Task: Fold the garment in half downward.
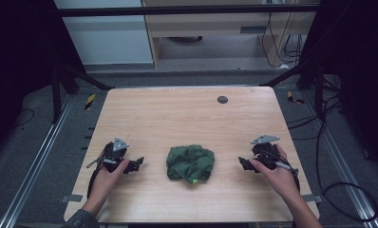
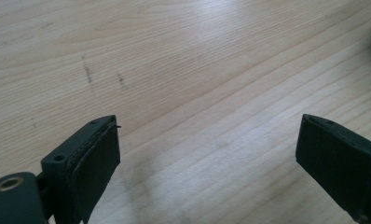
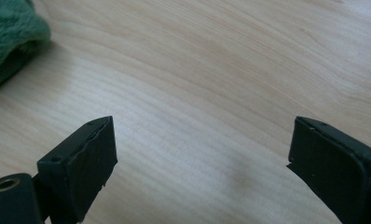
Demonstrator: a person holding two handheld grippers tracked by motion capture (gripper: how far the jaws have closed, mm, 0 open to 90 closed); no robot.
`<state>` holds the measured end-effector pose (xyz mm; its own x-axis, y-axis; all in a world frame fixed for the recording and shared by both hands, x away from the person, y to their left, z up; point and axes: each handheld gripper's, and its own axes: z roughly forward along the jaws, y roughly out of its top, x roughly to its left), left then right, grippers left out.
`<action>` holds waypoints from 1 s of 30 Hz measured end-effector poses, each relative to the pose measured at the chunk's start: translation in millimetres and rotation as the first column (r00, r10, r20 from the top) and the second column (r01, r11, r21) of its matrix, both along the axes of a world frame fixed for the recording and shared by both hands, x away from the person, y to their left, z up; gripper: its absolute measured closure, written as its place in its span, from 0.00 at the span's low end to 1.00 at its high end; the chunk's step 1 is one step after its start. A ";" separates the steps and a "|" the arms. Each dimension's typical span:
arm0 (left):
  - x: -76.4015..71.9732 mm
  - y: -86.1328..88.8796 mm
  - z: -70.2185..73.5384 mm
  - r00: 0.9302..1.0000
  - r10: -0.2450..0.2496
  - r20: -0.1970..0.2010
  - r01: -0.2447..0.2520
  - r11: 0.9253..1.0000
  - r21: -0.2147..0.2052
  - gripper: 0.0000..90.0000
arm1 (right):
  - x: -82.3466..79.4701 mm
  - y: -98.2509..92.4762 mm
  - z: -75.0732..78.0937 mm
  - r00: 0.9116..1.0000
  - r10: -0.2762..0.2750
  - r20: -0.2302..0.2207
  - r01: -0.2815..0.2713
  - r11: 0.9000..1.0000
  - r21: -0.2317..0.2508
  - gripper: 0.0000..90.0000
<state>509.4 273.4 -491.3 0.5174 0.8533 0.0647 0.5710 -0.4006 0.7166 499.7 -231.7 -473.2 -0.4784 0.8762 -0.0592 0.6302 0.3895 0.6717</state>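
A crumpled dark green cloth (image 1: 190, 163) lies on the wooden table (image 1: 177, 118), near the front edge at the middle. My left gripper (image 1: 138, 164) rests low over the table to the cloth's left, held by a hand. Its jaws stand wide apart over bare wood (image 2: 207, 149), open and empty. My right gripper (image 1: 242, 164) sits to the cloth's right, also hand-held. It is open with nothing between its jaws (image 3: 202, 149), and a fuzzy green corner of the cloth (image 3: 11, 32) shows at the upper left of the right gripper view.
A small dark round disc (image 1: 222, 99) sits near the table's far edge. Black frame legs, cables and a pale cabinet (image 1: 225, 23) stand beyond the table. Faint dark scuff marks (image 2: 88, 72) lie on the wood ahead of the left gripper.
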 end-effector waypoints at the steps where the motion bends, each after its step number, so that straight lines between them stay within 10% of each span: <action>1: 1.6 1.1 -0.4 1.000 0.003 -0.003 -0.003 1.000 0.001 0.07 | 4.1 -0.5 0.1 1.000 0.001 -0.003 -0.001 1.000 -0.001 0.08; 12: 21.5 7.0 -8.1 1.000 0.007 -0.029 -0.007 1.000 0.014 0.07 | 42.7 5.5 -9.7 0.998 -0.012 -0.061 0.015 0.999 0.042 0.09; 30: 36.0 10.5 -16.1 0.999 0.029 -0.019 -0.030 0.999 -0.038 0.04 | 72.5 0.2 -23.8 0.991 -0.131 -0.009 0.131 0.988 0.082 0.11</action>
<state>545.4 283.8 -507.4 0.4928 0.8699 0.0225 0.5956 -0.3561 0.7200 572.2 -231.5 -497.0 -0.3592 0.9331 0.0176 0.6748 0.2467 0.6955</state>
